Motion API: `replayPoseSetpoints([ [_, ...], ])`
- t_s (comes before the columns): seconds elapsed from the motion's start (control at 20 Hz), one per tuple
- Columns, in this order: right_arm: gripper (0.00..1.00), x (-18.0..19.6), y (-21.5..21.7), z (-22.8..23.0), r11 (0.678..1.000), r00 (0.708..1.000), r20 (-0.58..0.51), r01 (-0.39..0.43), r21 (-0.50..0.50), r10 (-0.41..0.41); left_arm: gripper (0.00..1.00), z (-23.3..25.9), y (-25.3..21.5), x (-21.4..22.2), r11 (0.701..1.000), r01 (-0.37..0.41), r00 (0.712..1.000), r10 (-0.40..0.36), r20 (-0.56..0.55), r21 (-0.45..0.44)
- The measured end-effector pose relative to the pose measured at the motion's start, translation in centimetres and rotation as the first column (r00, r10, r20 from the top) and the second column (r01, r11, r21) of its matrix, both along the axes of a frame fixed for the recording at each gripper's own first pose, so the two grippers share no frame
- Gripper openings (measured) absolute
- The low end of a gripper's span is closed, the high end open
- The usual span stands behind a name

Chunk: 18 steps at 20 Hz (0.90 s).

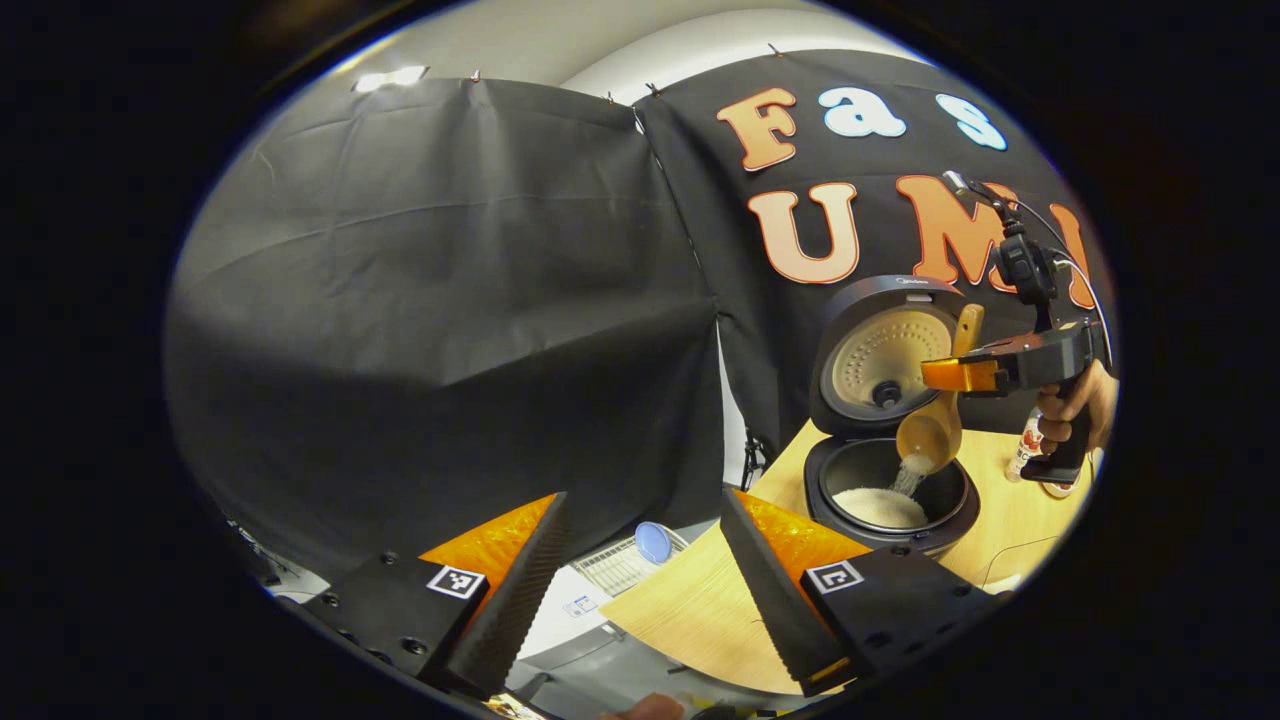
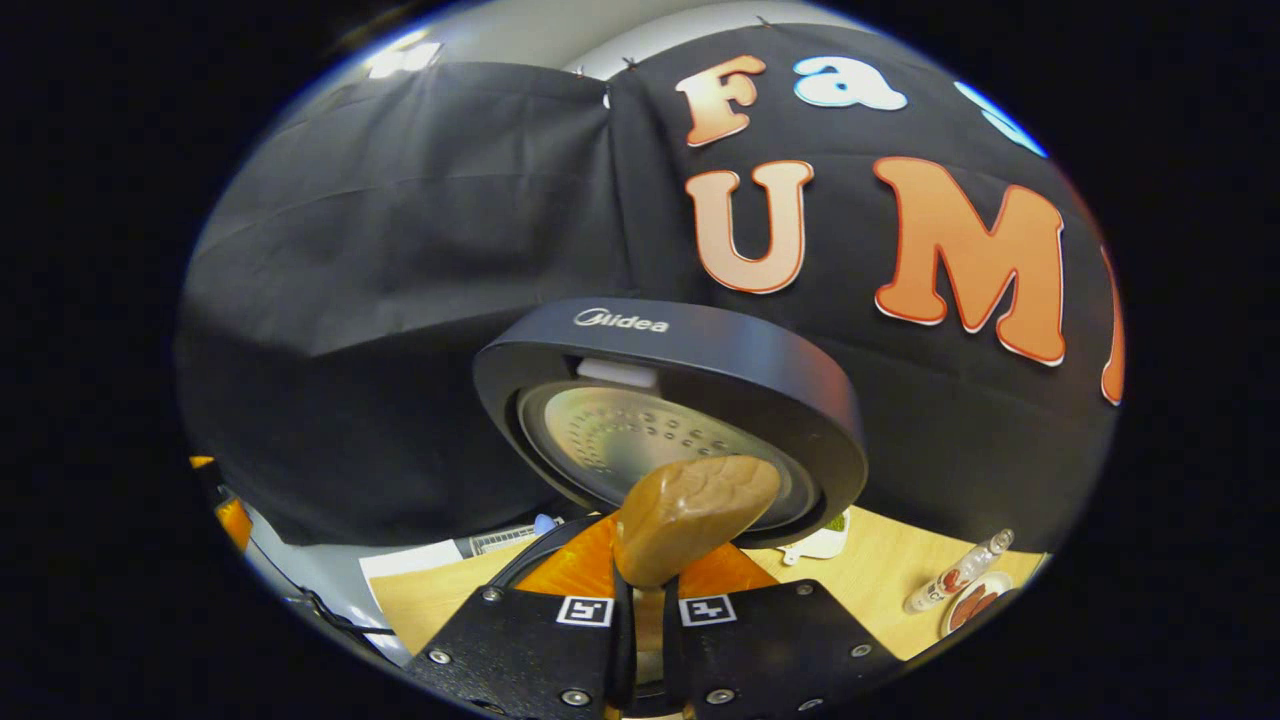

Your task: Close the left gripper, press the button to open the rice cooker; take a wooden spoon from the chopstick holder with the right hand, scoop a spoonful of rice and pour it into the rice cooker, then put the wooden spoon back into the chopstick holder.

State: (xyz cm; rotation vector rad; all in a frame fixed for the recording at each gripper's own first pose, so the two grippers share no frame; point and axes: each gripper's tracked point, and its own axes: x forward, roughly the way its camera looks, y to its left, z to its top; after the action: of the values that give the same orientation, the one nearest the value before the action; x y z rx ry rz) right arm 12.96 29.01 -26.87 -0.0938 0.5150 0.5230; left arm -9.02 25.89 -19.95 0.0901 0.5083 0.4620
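Note:
The black rice cooker [image 1: 838,478] stands on the wooden table with its lid [image 1: 885,355] raised. White rice [image 1: 880,505] lies in its pot. My right gripper [image 1: 955,376] is shut on the wooden spoon [image 1: 928,435], which is tipped bowl-down over the pot while rice falls from it. In the right gripper view the spoon's handle end [image 2: 690,510] sticks up between my right gripper's [image 2: 645,600] fingers, in front of the open lid [image 2: 680,400]. My left gripper [image 1: 645,590] hangs open and holds nothing, off the table's left edge and well away from the cooker.
A hand [image 1: 1085,395] holds the right gripper's grip. A small bottle [image 1: 1025,450] stands behind the cooker on the table [image 1: 680,610]; it lies beside a small dish [image 2: 975,600] in the right gripper view. A white rack [image 1: 625,565] sits lower, left of the table.

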Motion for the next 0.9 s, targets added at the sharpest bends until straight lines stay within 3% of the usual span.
replayPoseSetpoints([
  [0.3,0.10,0.2,0.0,1.0,0.996,0.994,0.097,-0.042,-0.079,0.050,1.00,0.2,-0.3,0.0,1.000,0.008,1.000,-0.008,-0.001,0.009],
  [0.55,0.10,0.1,-1.1,3.1,0.988,0.972,0.226,-0.034,-0.153,0.069,1.00,-0.1,-0.8,-0.1,1.000,0.016,1.000,-0.016,-0.009,0.005],
  [0.75,0.10,-0.2,-2.8,3.1,1.000,0.992,0.129,0.012,-0.016,-0.010,1.00,0.2,-1.9,0.6,0.999,0.042,0.999,-0.042,-0.005,0.000],
  [0.9,0.10,-0.8,-5.9,3.5,0.990,0.995,0.021,0.091,0.112,-0.094,1.00,0.5,-3.4,1.3,0.998,0.068,0.998,-0.068,0.004,-0.008],
])
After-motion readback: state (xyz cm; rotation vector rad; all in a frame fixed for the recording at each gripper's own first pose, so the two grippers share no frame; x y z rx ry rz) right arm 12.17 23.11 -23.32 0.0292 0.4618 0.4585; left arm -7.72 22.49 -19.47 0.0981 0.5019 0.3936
